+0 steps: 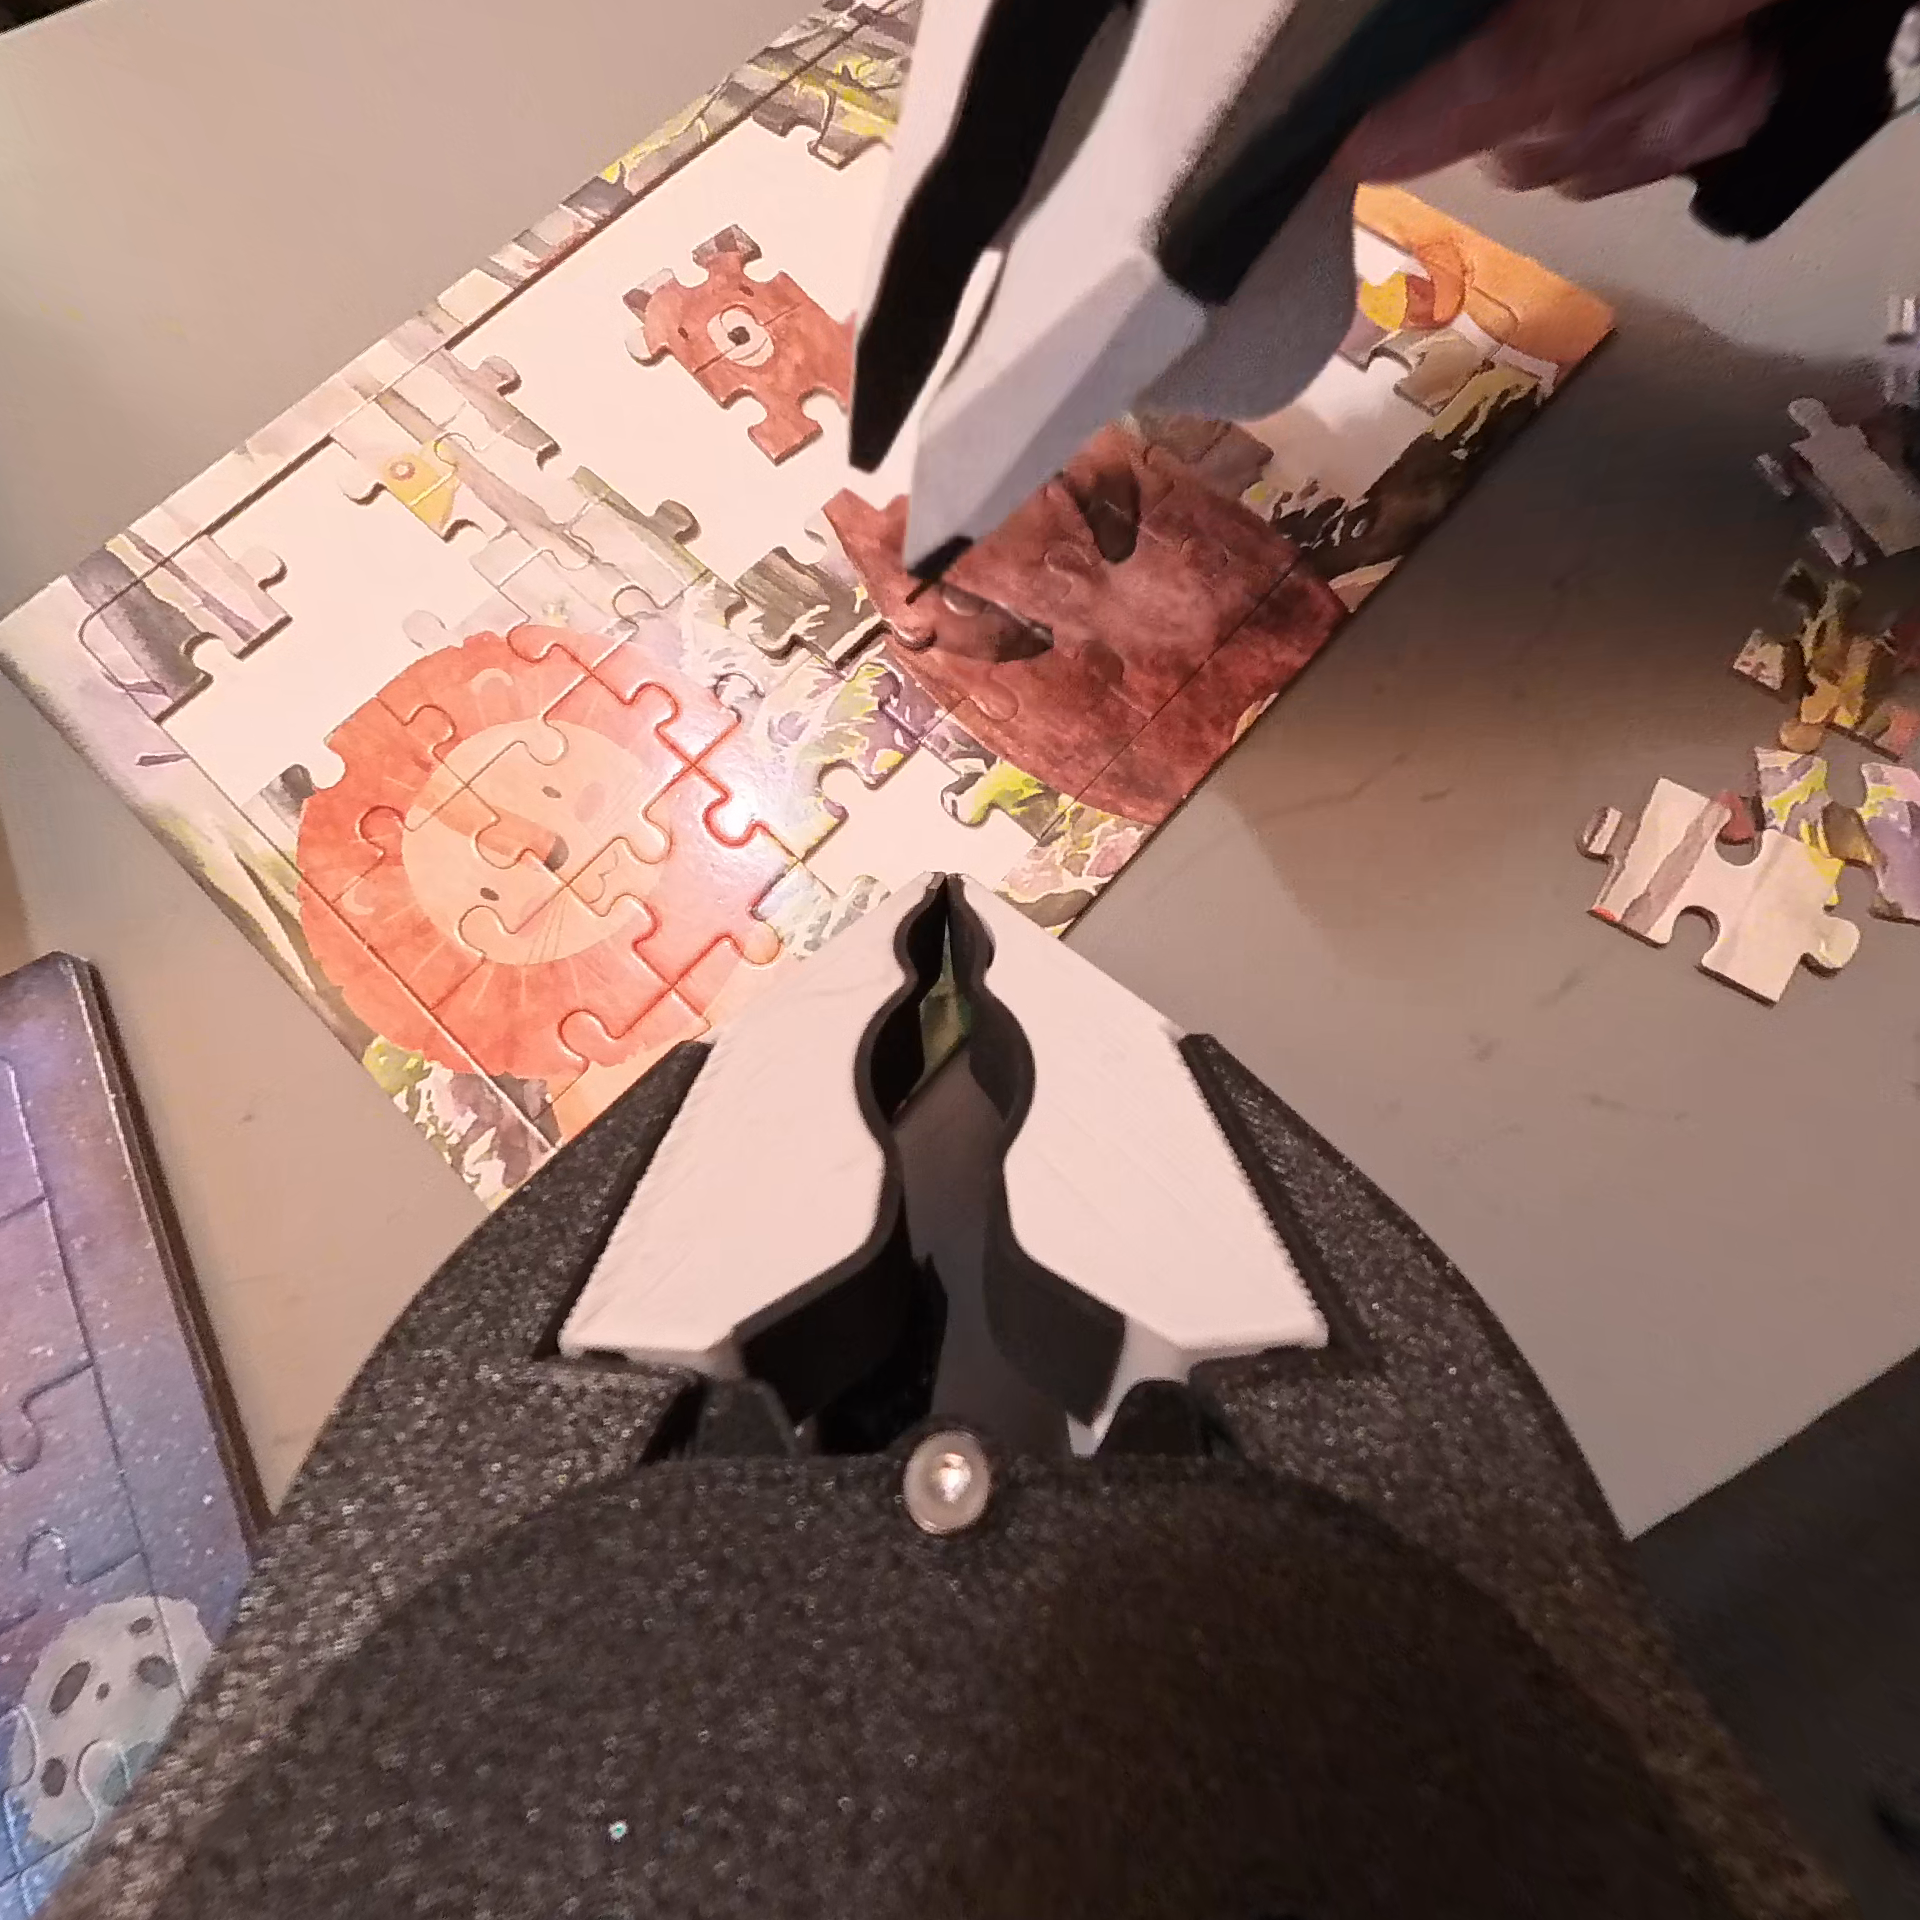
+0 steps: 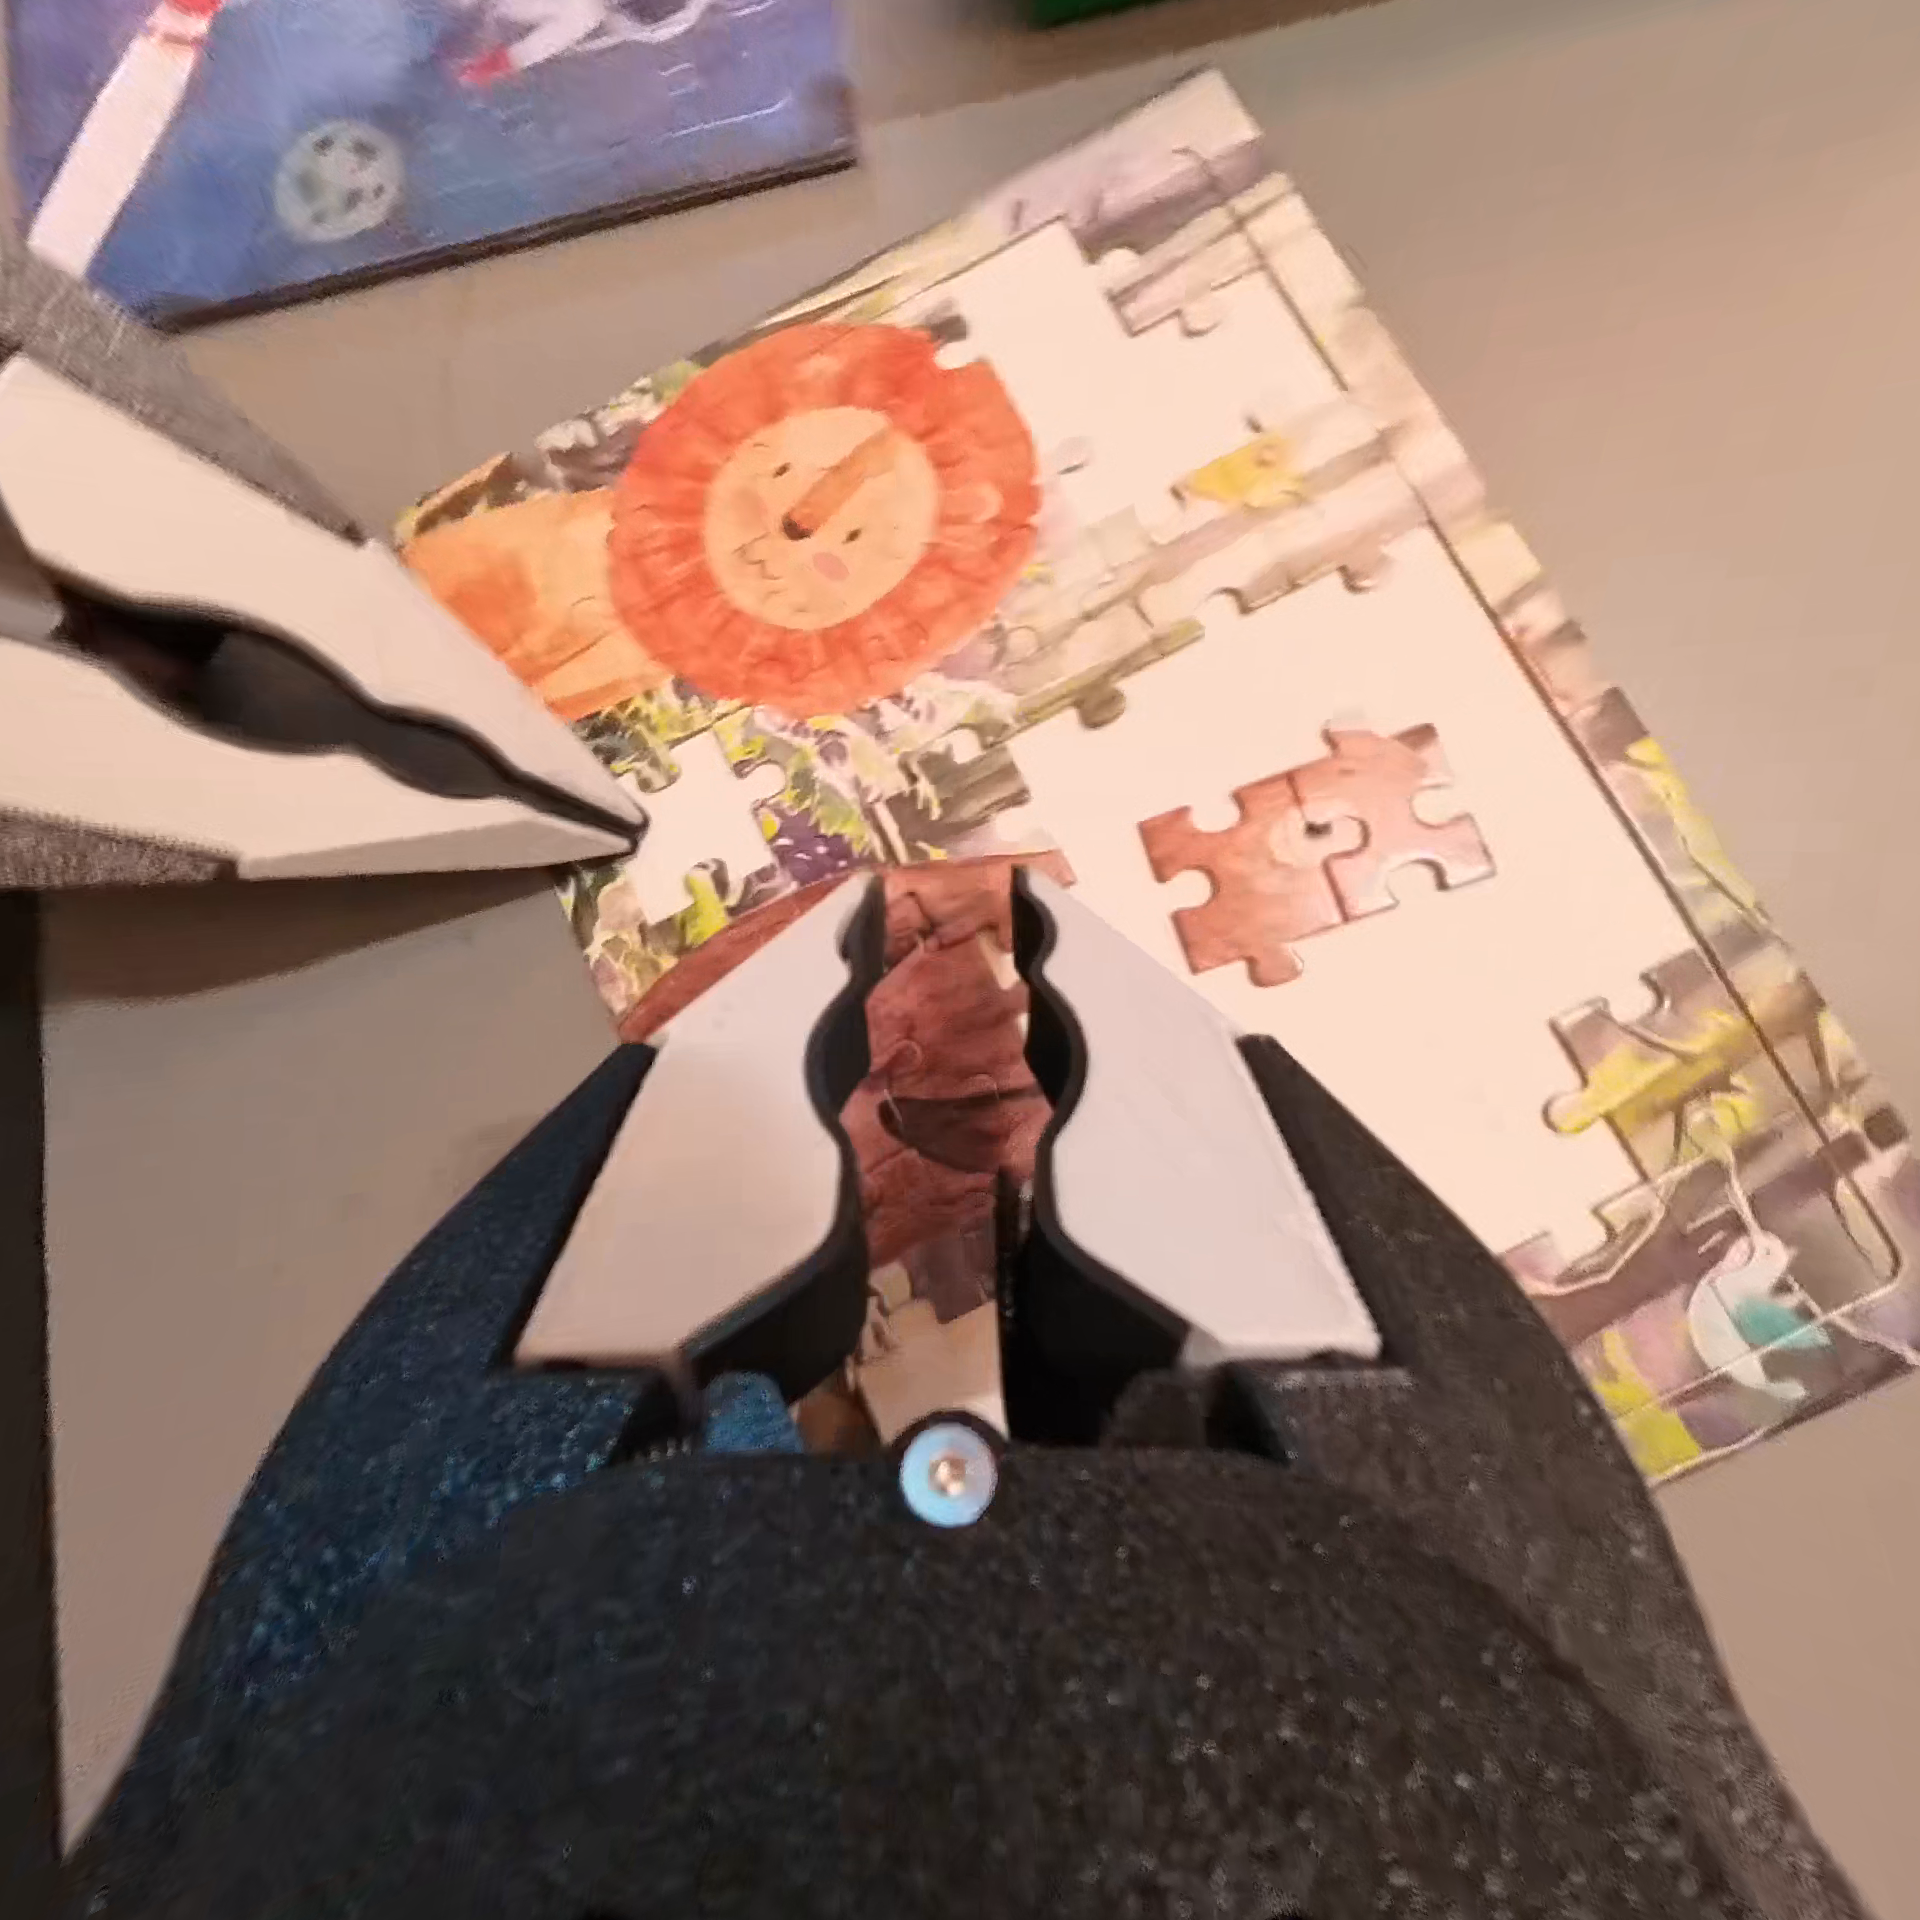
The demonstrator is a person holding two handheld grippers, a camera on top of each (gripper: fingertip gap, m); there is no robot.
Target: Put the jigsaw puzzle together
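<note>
A partly built jigsaw (image 1: 436, 582) lies flat on the grey table, with an orange lion (image 1: 540, 810) done and white gaps left; it also shows in the right wrist view (image 2: 1299, 665). My right gripper (image 2: 945, 883) is narrowly open over the brown patch (image 2: 935, 1049). In the left wrist view it (image 1: 899, 509) comes down from above, and one fingertip (image 1: 935, 540) touches a brown piece (image 1: 883, 551) that sits slightly raised. My left gripper (image 1: 948, 883) is shut and empty above the jigsaw's near edge; it also shows in the right wrist view (image 2: 623, 821).
Several loose pieces (image 1: 1766, 883) lie on the table right of the jigsaw. Two joined brown pieces (image 1: 748, 332) sit alone in the white gap. A blue-purple puzzle board (image 1: 62, 1351) lies to the left, also seen in the right wrist view (image 2: 416, 156). A hand (image 1: 1558, 104) holds the right gripper. There is about 7 cm between the tips of the two grippers.
</note>
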